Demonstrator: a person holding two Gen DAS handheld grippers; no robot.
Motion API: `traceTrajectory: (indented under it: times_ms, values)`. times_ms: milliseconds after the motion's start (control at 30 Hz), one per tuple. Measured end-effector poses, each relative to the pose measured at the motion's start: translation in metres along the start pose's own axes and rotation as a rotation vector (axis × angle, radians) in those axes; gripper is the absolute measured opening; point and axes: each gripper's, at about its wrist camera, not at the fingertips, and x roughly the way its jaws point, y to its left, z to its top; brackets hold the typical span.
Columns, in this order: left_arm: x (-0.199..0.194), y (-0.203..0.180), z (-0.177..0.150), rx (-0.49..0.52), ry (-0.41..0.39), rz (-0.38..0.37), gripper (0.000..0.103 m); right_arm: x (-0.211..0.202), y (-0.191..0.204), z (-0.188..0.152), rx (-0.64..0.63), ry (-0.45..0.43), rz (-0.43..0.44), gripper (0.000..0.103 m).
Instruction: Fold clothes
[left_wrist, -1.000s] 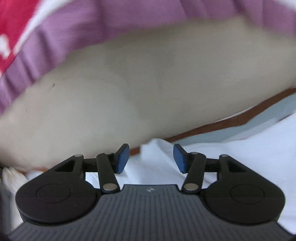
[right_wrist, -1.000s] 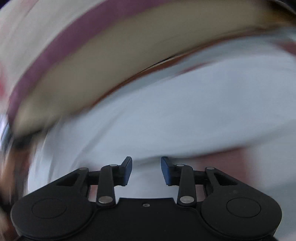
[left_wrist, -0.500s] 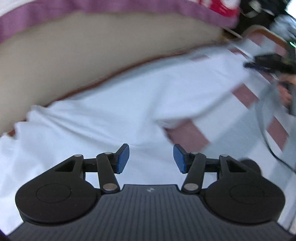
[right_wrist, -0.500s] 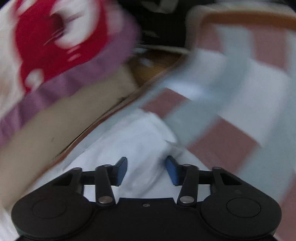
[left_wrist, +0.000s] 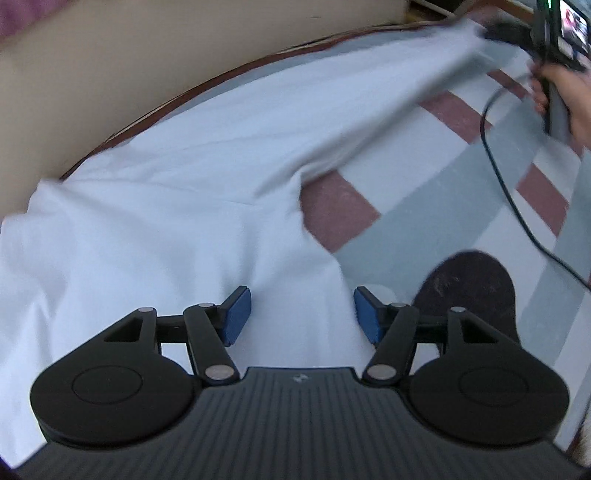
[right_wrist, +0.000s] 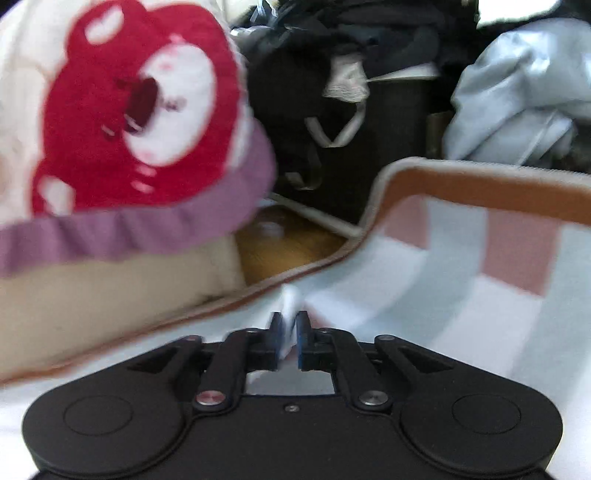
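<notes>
The white garment (left_wrist: 177, 206) lies spread on the checked blanket (left_wrist: 436, 206). The left gripper (left_wrist: 302, 314) hovers over it, fingers apart and opening, gripping nothing. The right gripper (right_wrist: 287, 334) has a garment corner between its nearly closed, opening fingers.

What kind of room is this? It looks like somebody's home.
Probably a bedroom or living room at home. A white garment is spread on a checked blanket, a cartoon-print cushion lies beside it, and bags and clothes are heaped behind.
</notes>
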Motion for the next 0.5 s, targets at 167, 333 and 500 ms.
traceTrajectory:
  times_ms: [167,333,500]
  values:
    - [-0.028,0.029,-0.013,-0.196,0.003,-0.030,0.061,-0.036,0.022,0.026,-0.055,-0.013,0.055,0.052]
    - [-0.062,0.038,-0.054,-0.290,0.016,-0.003,0.054,-0.100,0.058,0.010,-0.129,0.220,0.783,0.047]
    - [-0.099,0.031,-0.102,-0.334,0.016,-0.003,0.033,-0.181,0.113,-0.028,-0.379,0.470,1.225,0.015]
